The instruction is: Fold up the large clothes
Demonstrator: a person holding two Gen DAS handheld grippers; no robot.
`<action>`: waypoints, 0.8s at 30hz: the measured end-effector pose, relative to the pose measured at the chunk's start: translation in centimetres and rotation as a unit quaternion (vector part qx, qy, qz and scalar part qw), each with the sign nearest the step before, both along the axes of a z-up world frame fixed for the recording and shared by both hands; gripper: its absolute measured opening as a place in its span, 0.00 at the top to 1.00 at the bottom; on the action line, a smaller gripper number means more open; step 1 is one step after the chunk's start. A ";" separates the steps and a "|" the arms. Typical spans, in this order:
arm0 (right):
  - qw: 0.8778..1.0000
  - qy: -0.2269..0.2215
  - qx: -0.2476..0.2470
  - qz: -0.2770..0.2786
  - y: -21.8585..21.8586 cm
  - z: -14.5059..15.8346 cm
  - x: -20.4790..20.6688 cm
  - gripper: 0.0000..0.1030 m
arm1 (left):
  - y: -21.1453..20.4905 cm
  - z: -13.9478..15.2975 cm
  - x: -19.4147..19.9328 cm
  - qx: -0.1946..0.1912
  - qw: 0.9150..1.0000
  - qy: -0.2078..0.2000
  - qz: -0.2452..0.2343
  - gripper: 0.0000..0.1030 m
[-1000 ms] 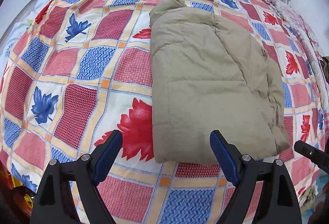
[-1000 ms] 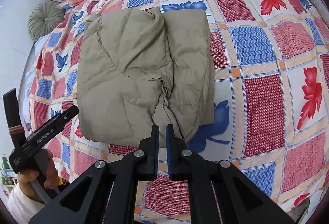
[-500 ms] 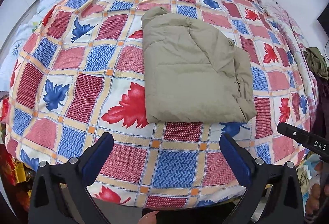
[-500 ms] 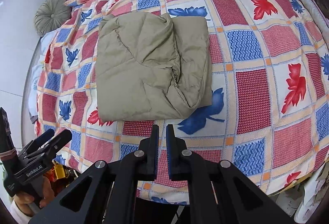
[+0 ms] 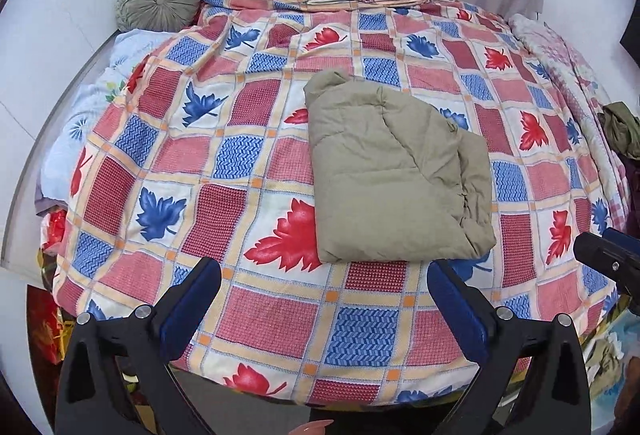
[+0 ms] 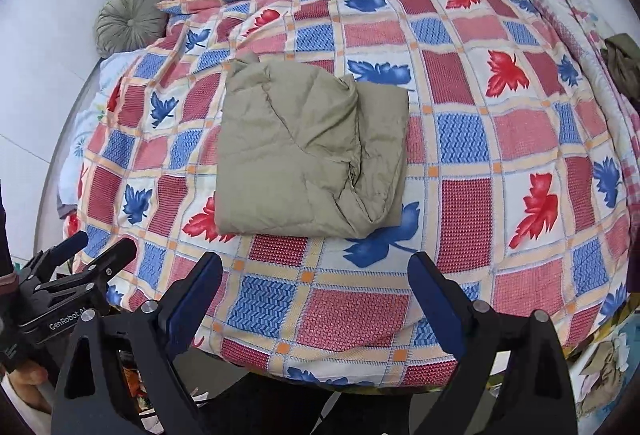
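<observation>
Leaf-patterned bedspread (image 5: 256, 187), folded khaki jacket (image 5: 396, 179) lying free, left tool (image 5: 324, 287) spread, right tool (image 6: 316, 271) opening, both angled downward

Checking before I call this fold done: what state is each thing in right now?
Khaki padded garment: folded into a compact bundle, lying free on the bedspread.
Patterned bedspread: spread over the bed, slightly rumpled.
Left gripper: open, empty.
Right gripper: jaws opening, nothing between them.

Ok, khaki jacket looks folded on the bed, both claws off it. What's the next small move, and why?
Probably tidy the bunched corner: the khaki jacket lies as a folded packet, but its right edge puckers. Left claw is open and empty; the right claw is opening, with nothing between its jaws.
</observation>
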State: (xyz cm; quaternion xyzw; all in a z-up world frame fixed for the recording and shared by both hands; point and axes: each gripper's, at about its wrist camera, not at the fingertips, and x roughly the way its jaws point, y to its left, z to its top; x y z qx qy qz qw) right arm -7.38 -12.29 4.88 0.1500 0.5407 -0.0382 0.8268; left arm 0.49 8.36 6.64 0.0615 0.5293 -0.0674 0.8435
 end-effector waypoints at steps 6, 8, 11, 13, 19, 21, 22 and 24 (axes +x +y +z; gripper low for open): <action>0.998 -0.041 -0.042 -0.011 0.7 3.9 -0.2 0.04 | 0.0 2.7 -0.4 -0.019 1.000 -0.013 0.007 0.00; 0.997 -0.055 -0.053 -0.016 0.9 4.8 -0.4 0.00 | 0.1 3.4 -0.5 -0.015 1.000 -0.021 0.008 0.00; 0.995 -0.075 -0.056 -0.022 1.1 5.9 -0.6 0.00 | 0.1 4.1 -0.8 -0.013 0.999 -0.029 0.009 0.00; 0.995 -0.079 -0.059 -0.020 1.3 6.2 -0.6 0.00 | 0.3 4.5 -1.0 -0.011 0.999 -0.036 0.012 0.00; 0.993 -0.088 -0.077 -0.027 1.8 6.9 -0.9 0.00 | 0.6 5.2 -1.4 -0.007 0.999 -0.045 0.022 0.00; 0.992 -0.087 -0.088 -0.033 1.9 7.1 -0.9 0.00 | 0.6 5.4 -1.6 -0.006 0.999 -0.046 0.024 0.00; 0.992 -0.087 -0.089 -0.034 1.9 7.1 -0.9 0.00 | 0.6 5.4 -1.6 -0.007 0.999 -0.046 0.024 0.00; 0.992 -0.086 -0.090 -0.037 1.8 7.2 -0.9 0.00 | 0.6 5.4 -1.5 -0.007 0.999 -0.045 0.023 0.00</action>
